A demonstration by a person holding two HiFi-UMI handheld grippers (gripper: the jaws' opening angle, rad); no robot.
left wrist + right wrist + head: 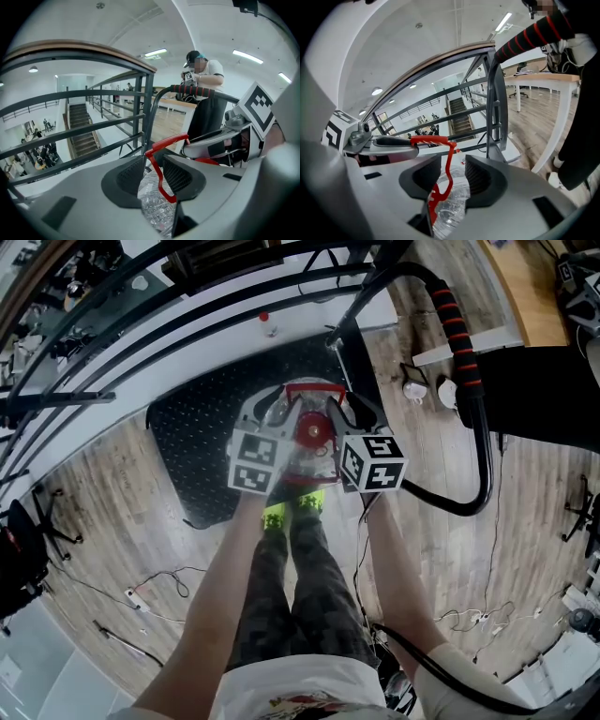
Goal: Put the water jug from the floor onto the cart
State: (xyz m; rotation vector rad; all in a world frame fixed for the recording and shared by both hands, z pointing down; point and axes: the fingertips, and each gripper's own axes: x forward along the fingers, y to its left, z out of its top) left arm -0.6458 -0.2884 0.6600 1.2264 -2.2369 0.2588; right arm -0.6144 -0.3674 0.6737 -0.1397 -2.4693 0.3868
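The clear water jug [309,442], with its red cap and red carry handle, stands on the cart's black studded deck [192,423]. My left gripper [278,420] reaches in from the jug's left and my right gripper [343,418] from its right. In the left gripper view, the red handle [161,174] runs between the left gripper's [153,174] pads with a gap beside it, above the clear jug body [157,208]. In the right gripper view, the handle [446,164] hangs free between the right gripper's [453,177] spread pads. Both grippers are open.
The cart's push bar with a red and black grip [459,329] curves along the right. A dark metal railing [141,310] borders the far side. Cables [159,587] trail over the wood floor. A person [206,93] stands beyond the cart. My green shoes [291,512] sit at the deck's edge.
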